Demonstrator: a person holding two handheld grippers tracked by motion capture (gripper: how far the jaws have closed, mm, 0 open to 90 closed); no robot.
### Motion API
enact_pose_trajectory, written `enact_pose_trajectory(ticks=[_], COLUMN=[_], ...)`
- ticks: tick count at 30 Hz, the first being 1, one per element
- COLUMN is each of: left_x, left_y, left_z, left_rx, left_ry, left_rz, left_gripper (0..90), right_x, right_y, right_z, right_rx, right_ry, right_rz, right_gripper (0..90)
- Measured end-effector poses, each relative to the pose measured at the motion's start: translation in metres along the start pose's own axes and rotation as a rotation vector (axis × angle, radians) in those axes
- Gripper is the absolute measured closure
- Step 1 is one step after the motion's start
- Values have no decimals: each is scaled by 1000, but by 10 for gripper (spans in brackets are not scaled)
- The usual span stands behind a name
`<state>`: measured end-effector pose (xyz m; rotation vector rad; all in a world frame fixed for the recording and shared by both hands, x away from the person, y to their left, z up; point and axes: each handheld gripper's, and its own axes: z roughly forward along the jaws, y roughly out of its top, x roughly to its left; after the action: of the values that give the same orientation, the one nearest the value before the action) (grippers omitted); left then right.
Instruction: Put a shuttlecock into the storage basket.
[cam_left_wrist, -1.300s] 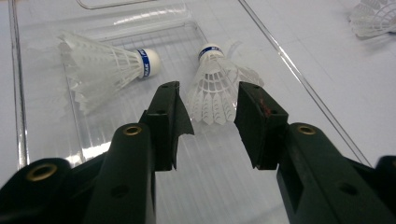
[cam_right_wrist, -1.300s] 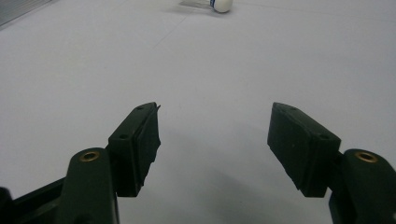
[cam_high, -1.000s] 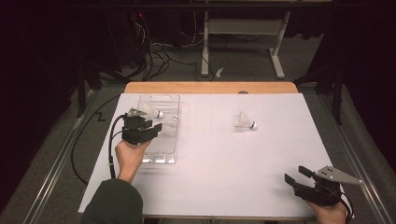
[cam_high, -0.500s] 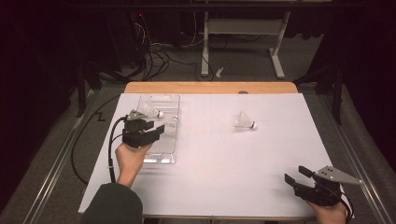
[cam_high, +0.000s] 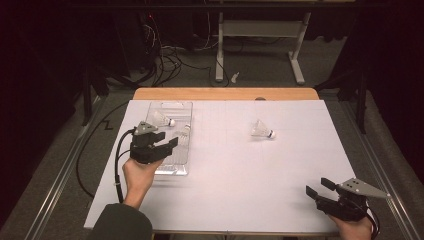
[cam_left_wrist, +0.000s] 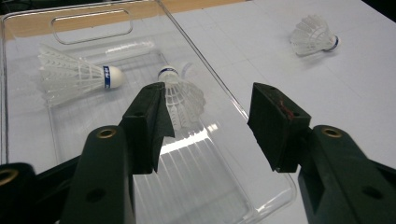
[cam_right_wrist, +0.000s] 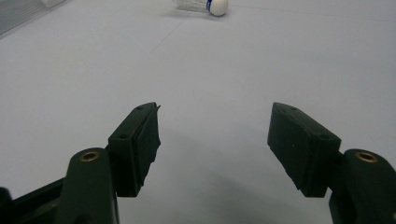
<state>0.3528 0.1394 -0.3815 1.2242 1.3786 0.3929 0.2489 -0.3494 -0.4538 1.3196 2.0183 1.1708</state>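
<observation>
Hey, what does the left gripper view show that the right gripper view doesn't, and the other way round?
Left gripper view: the left claw, its jaws apart and just opening with nothing gripped between them, over a clear tray. In the tray lie a far shuttlecock on its side and a near shuttlecock just beyond the claw's tips.
Right gripper view: the right claw, open above the bare white table.
Both: the loose shuttlecock, which lies on the table outside the tray.
</observation>
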Motion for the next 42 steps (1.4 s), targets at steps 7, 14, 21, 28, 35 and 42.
enact_pose_trajectory(ticks=[7, 14, 21, 28, 35, 42], left_x=[-6, -8, -10, -10, -7, -9], left_y=[-3, -8, -13, -15, -18, -20], left_z=[-11, -16, -17, -20, -24, -29], left_rx=[-3, 5, 23, 22, 21, 17], left_ry=[-21, -35, -38, -49, -45, -47], left_rz=[7, 8, 6, 10, -4, -8], left_gripper=[452, 438, 431, 425, 423, 417], right_x=[1, 1, -1, -1, -1, -1], right_y=[1, 0, 0, 0, 0, 0], right_z=[0, 0, -1, -1, -1, -1], right_rx=[-2, -2, -9, -9, -8, -8], right_ry=[3, 1, -1, -6, -7, -6], right_rz=[-2, 1, 9, 9, 10, 7], right_gripper=[343, 343, 343, 343, 343, 343])
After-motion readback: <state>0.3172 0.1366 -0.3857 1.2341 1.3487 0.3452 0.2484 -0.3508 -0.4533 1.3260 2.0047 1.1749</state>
